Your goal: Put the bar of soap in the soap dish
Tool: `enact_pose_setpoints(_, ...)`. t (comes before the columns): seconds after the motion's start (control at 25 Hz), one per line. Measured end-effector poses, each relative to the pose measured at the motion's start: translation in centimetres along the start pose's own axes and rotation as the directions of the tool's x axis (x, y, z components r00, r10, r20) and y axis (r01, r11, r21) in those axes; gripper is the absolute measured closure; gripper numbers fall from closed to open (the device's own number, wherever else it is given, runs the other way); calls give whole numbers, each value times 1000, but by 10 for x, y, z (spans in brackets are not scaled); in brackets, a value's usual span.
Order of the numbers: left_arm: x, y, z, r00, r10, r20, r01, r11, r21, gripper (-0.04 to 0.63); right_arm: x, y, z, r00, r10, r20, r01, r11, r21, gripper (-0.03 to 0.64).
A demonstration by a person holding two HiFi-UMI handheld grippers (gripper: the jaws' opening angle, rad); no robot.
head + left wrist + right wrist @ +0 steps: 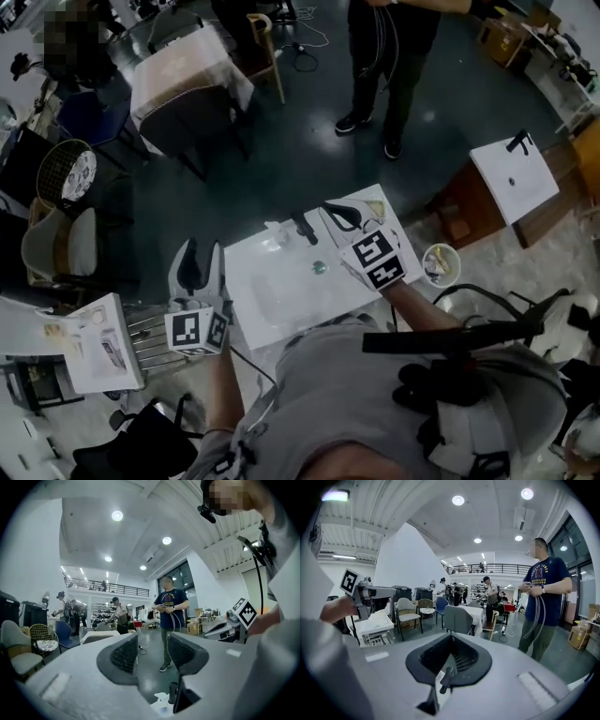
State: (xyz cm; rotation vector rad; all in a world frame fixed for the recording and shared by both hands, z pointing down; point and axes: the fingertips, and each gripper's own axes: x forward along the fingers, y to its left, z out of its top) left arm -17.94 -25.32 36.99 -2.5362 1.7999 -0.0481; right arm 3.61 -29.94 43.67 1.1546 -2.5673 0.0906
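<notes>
A white sink basin (281, 291) with a black faucet (305, 228) lies on the table below me. A pale yellowish block (377, 208), probably the bar of soap, rests on the basin's far right corner. Left of the faucet sits a small white thing (277, 231), perhaps the soap dish; it also shows low in the left gripper view as a white thing (160, 699). My left gripper (203, 251) hovers off the basin's left edge, its jaws apart and empty (152, 641). My right gripper (328, 207) is over the basin's far right part, just left of the block, tips together, holding nothing (450, 637).
A round bowl (441, 264) stands right of the basin. A wire rack (150, 337) and a white box (98, 342) sit at the left. Beyond the table a person (384, 56) stands holding cables, with chairs (187, 122) and another white basin (516, 173) around.
</notes>
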Motion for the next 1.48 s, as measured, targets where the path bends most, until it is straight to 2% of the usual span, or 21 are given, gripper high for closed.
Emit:
enact_pose_setpoints(0.2, -8, 1, 0, 1000, 4, -1, -4, 1000, -2, 402, -2, 12, -7, 1000, 29, -10, -29, 999, 29, 615)
enact_pose_setpoints(0.24, -10, 2, 2, 1000, 4, 7, -4, 1000, 7, 421, -1, 14, -5, 999, 31, -7, -31, 999, 33, 615)
enact_pose_setpoints(0.28, -14, 3, 5, 1000, 5, 22, -6, 1000, 21, 530, -1, 18, -4, 999, 34, -5, -34, 999, 36, 615)
enact_pose_setpoints(0.32, -17, 3, 8, 999, 5, 36, -7, 999, 35, 597, -1, 21, -2, 999, 38, -4, -38, 999, 37, 615)
enact_pose_setpoints(0.4, -19, 2, 12, 999, -3, 47, 1, 999, 45, 597, -2, 28, 1, 999, 47, -2, -47, 998, 34, 615)
enact_pose_setpoints(0.6, -24, -5, 11, 997, -62, 55, 63, 998, -26, 595, -11, 37, 0, 999, 33, -3, -33, 999, 28, 615)
enact_pose_setpoints(0.8, -41, 3, -11, 988, -139, 73, 149, 975, -163, 593, -18, 42, -6, 1000, -20, -16, 20, 999, 40, 615)
enact_pose_setpoints(0.92, -45, 12, -33, 985, -164, 59, 173, 962, -211, 592, -22, 44, -5, 998, -68, -15, 68, 997, 41, 615)
enact_pose_setpoints(1.24, -36, -8, -59, 968, -241, 67, 250, 946, -206, 592, -44, 56, 23, 985, -161, 65, 158, 986, 42, 615)
enact_pose_setpoints(1.48, -43, -23, -71, 952, -297, 73, 306, 921, -243, 592, -69, 75, 19, 973, -225, 53, 222, 974, 52, 615)
